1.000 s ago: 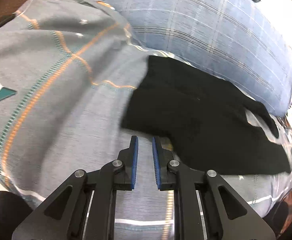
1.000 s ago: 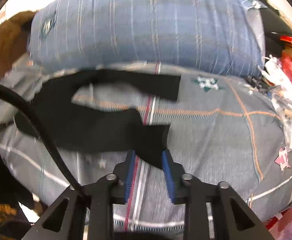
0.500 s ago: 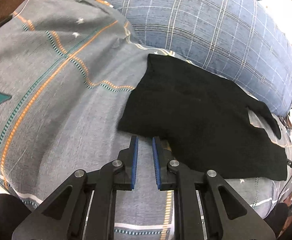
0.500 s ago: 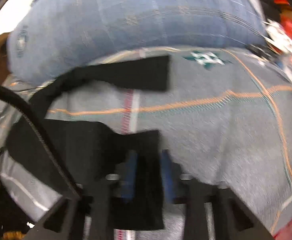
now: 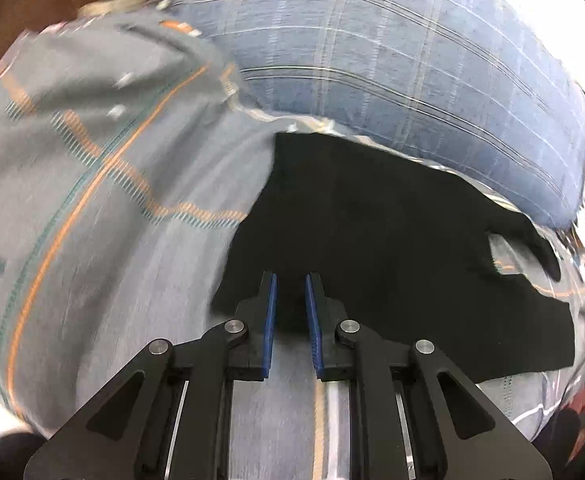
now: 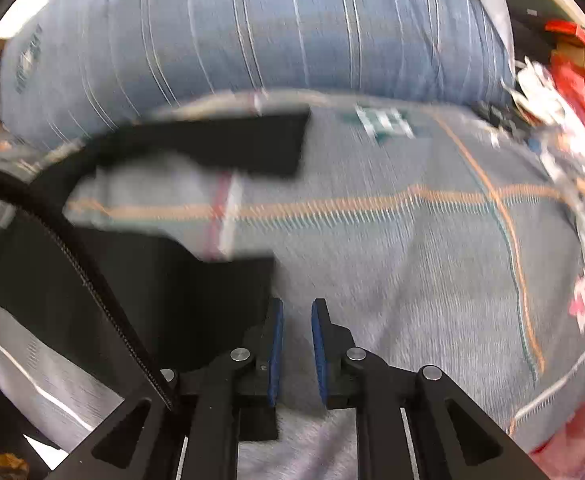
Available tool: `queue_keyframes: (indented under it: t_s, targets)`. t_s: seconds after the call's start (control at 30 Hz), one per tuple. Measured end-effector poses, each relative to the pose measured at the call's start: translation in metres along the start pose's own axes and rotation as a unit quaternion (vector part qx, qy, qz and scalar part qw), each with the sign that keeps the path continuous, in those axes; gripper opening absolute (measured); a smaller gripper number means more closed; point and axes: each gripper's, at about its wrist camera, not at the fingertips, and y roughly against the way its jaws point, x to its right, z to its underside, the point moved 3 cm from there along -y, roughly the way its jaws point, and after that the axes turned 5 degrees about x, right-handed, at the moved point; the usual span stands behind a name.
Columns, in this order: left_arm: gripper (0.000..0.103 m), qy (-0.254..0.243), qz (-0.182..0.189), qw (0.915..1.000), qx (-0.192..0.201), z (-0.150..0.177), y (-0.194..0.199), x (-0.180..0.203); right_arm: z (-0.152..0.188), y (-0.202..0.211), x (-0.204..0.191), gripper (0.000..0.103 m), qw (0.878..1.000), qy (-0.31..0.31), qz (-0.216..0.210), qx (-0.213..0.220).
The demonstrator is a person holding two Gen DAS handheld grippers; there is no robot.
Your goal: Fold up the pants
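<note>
Black pants (image 5: 392,240) lie flat on a grey patterned bedsheet (image 5: 92,220). In the left wrist view my left gripper (image 5: 291,280) is open, its blue pads just over the pants' near left edge, the waist end. In the right wrist view the pants (image 6: 152,292) show both legs, one far (image 6: 232,148) and one near. My right gripper (image 6: 295,308) is open over the sheet, just right of the near leg's hem; nothing is between its pads.
A large blue plaid pillow (image 5: 392,60) lies along the far side of the bed, close behind the pants. Red and white clutter (image 6: 564,92) sits at the right edge. A black cable (image 6: 72,248) crosses the left of the right wrist view.
My left gripper moved forward, so its pads now sit over the pants' edge. My right gripper shifted right, off the near leg's hem and onto bare sheet.
</note>
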Motion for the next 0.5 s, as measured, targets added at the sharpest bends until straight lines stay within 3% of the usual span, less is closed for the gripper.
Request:
queue_keyframes:
  t_s: [0.03,0.07,0.1,0.13,0.2,0.27,0.37,0.5]
  targets:
    - [0.019,-0.015,0.008,0.9999,-0.002,-0.007,-0.003,0.006,-0.008,0.004,-0.005,0.017,1.0,0.005,-0.017,0.014]
    - [0.032,-0.032,0.019,0.9993,-0.003,-0.014,-0.008,0.013,-0.019,0.01,-0.015,0.019,0.998,0.019,-0.043,0.036]
    - [0.041,-0.055,0.033,0.9979,-0.005,-0.022,-0.014,0.022,-0.029,0.013,-0.027,0.029,0.996,0.037,-0.066,0.053]
    - [0.055,-0.075,0.042,0.9963,-0.009,-0.028,-0.021,0.029,-0.041,0.015,-0.04,0.047,0.992,0.059,-0.089,0.066]
    - [0.058,-0.112,0.053,0.9922,-0.017,-0.043,-0.039,0.043,-0.061,0.01,-0.065,0.058,0.986,0.098,-0.11,0.075]
    - [0.058,-0.142,0.055,0.9878,-0.029,-0.055,-0.056,0.054,-0.082,-0.005,-0.093,0.058,0.978,0.14,-0.134,0.075]
    - [0.058,-0.183,0.062,0.9804,-0.041,-0.075,-0.082,0.067,-0.113,-0.039,-0.123,0.058,0.973,0.18,-0.136,0.056]
    - [0.058,-0.244,0.087,0.9643,-0.057,-0.099,-0.118,0.085,-0.154,-0.093,-0.145,0.058,0.964,0.217,-0.152,0.023]
